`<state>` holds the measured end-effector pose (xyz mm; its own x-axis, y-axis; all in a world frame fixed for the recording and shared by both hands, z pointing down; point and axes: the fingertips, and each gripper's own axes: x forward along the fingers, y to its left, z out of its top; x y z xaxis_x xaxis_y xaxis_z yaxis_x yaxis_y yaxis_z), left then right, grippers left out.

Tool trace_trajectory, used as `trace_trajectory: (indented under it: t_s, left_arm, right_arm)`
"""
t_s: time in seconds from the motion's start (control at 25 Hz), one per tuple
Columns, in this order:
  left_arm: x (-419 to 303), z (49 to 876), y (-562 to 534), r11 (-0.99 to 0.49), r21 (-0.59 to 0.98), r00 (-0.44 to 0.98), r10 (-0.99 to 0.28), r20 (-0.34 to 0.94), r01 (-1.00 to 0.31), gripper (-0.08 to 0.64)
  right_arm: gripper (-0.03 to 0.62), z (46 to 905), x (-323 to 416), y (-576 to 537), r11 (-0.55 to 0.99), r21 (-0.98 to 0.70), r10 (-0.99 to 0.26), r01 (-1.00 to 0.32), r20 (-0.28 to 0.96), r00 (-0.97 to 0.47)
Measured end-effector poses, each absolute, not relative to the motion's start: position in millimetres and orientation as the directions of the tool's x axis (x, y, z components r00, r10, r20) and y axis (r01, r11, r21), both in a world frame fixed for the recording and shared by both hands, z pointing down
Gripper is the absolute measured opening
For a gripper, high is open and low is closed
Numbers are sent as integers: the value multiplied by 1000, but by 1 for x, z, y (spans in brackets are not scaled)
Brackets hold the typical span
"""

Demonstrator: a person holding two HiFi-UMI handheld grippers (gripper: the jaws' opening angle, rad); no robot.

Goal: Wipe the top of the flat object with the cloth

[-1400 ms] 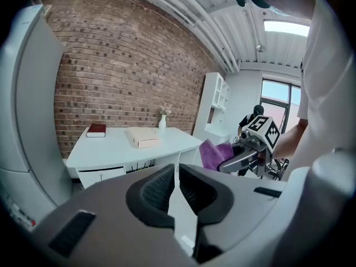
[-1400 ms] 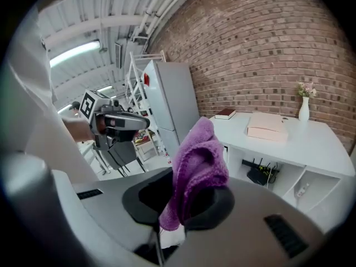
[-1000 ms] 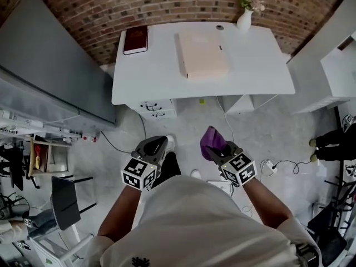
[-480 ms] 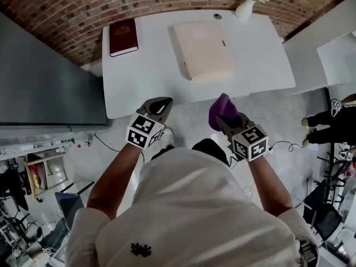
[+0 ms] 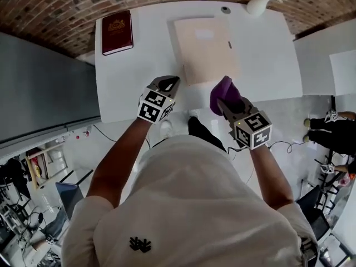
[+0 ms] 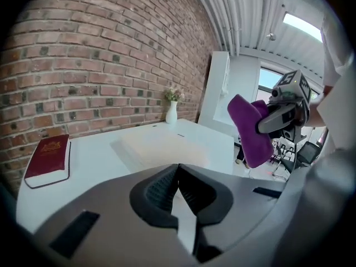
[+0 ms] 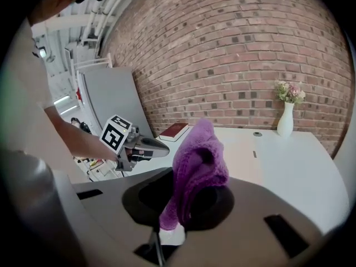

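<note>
A flat beige object (image 5: 204, 49) lies closed on the white table (image 5: 139, 71), towards the far side. My right gripper (image 5: 227, 102) is shut on a bunched purple cloth (image 5: 223, 92), which it holds upright over the table's front edge, just short of the beige object's near right corner. In the right gripper view the cloth (image 7: 194, 166) stands out of the jaws and hides part of the beige object (image 7: 245, 144). My left gripper (image 5: 171, 81) hovers over the table by the object's near left corner, shut with nothing in it (image 6: 178, 168).
A dark red book (image 5: 117, 31) lies at the table's far left. A white vase with flowers (image 5: 260, 3) and a small round dark thing (image 5: 225, 9) stand at the far right. A grey panel (image 5: 44, 88) flanks the left; white furniture (image 5: 328, 54) the right.
The person has stepped up to the table. Both grippers moved forward, from above the floor to over the table's front edge. The cloth stays in the right gripper.
</note>
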<state>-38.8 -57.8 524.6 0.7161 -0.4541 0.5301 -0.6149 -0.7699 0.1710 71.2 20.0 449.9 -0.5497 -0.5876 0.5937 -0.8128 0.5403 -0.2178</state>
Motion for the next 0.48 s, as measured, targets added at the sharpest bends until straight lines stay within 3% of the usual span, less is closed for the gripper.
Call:
trace_trajectory:
  t_s: [0.48]
  left_arm:
    - [22,575,-165,-708,153,622,-469,627,-689,25]
  right_arm:
    - [78,492,134,-123,627,-332,-465,-705,566,-680]
